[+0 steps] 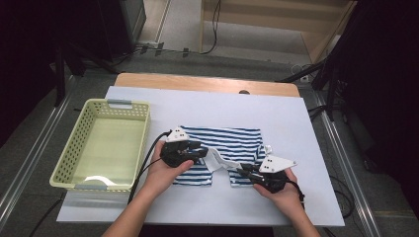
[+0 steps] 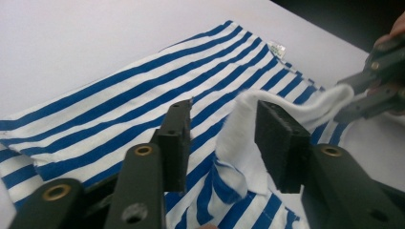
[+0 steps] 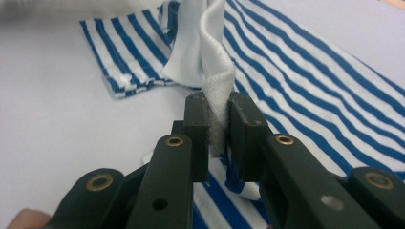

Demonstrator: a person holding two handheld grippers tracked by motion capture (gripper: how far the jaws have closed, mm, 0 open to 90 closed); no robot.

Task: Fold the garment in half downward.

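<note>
I see one striped shirt, one basket at nine o'clock; right gripper pinches its white edge, left gripper gapes around it.

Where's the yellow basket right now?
In the high view the yellow basket sits on the left part of the white table cover, left of the striped shirt and beside the left claw.
</note>
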